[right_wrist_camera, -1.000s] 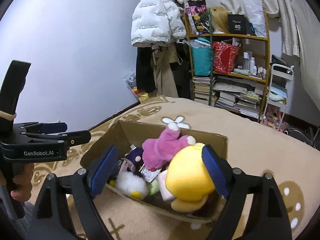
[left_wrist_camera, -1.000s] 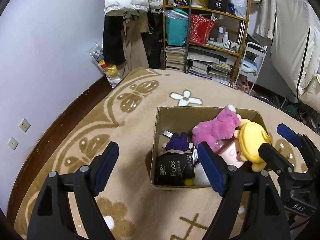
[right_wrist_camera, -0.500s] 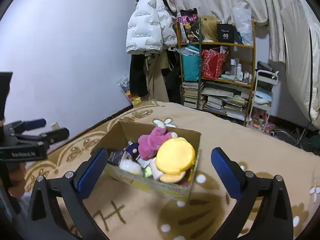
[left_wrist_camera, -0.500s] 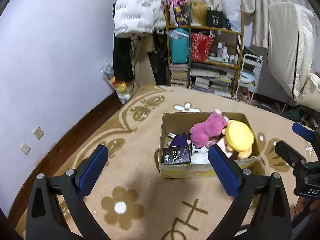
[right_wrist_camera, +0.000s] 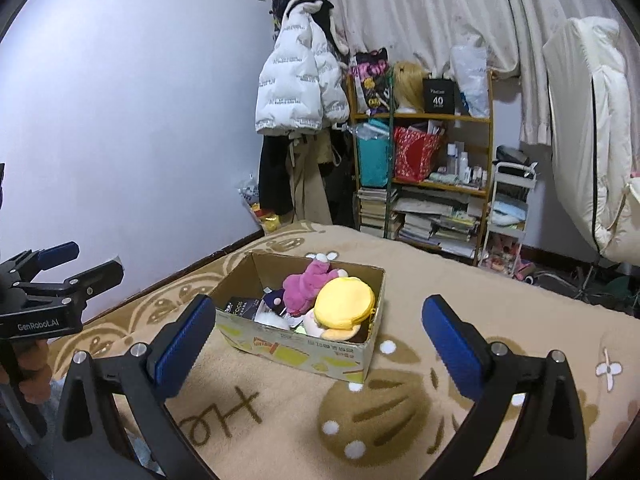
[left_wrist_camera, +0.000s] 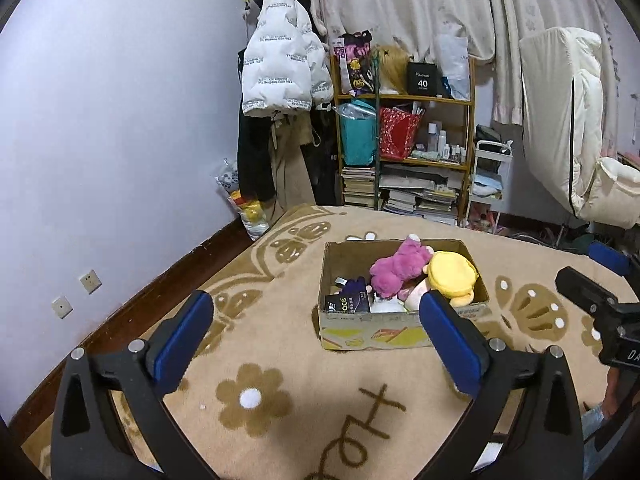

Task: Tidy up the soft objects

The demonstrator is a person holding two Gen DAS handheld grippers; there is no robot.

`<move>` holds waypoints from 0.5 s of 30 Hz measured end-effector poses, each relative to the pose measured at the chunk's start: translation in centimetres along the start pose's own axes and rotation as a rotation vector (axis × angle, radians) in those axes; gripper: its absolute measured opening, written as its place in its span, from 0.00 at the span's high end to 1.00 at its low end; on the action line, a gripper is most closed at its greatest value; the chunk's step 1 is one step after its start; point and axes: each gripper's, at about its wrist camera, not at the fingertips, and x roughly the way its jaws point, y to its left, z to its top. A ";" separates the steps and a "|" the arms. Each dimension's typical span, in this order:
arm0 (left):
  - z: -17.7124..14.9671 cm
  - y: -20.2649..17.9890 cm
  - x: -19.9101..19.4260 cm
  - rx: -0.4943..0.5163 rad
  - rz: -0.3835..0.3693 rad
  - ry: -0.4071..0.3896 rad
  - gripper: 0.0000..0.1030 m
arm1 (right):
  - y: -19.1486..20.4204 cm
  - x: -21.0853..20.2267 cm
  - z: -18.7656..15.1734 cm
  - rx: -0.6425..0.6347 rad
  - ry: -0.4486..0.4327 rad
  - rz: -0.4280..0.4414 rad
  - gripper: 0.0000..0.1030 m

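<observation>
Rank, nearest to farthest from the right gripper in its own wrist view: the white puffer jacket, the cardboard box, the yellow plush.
1. Cardboard box, on the rug, left of centre.
2. Yellow plush, inside the box, right end.
3. White puffer jacket, hanging by the far wall.

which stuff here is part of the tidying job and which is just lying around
Job: cardboard box, pink plush, yellow plush, tissue pack, both open grippers, left, right.

Lying about: bookshelf, white jacket, rug.
</observation>
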 end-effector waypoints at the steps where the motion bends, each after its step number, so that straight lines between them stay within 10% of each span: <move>1: -0.2 0.0 -0.3 0.002 0.004 -0.006 0.01 | 0.0 -0.3 -0.1 0.004 -0.008 0.000 0.00; 15: -2.0 -0.2 -1.4 0.003 0.033 -0.051 0.01 | -1.2 -1.6 -2.4 0.051 -0.055 -0.005 0.00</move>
